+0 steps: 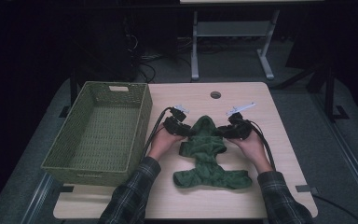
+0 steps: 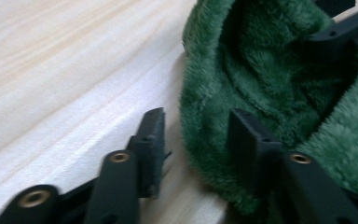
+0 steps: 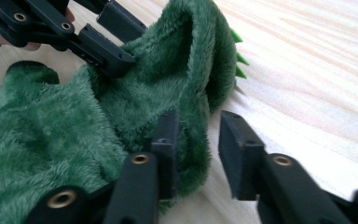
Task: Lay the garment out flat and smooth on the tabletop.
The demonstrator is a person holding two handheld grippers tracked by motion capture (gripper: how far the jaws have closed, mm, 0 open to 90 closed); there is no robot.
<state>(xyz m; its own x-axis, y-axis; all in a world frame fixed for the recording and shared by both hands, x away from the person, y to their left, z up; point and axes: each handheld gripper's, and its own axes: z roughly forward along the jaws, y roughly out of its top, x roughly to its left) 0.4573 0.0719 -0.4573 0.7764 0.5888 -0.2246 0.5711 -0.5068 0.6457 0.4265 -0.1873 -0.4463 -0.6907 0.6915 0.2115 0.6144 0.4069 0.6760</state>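
A dark green fleece garment [image 1: 209,156] with a hood lies flat on the wooden table [image 1: 270,196], hood toward the far edge. My left gripper [image 1: 182,129] sits at the hood's left side and my right gripper [image 1: 229,130] at its right side. In the left gripper view the left gripper [image 2: 198,149] is open, and the hood's fleece edge [image 2: 205,116] lies between its jaws. The right gripper [image 3: 198,149] is open too, straddling the other hood edge [image 3: 193,93]. Small light-green spikes [image 3: 238,58] stick out of the hood.
A large green woven basket [image 1: 140,126] stands empty on the table's left part, close to my left hand. A round cable hole [image 1: 215,94] is near the far edge. Beyond the table stands a desk frame [image 1: 233,42] on a dark floor.
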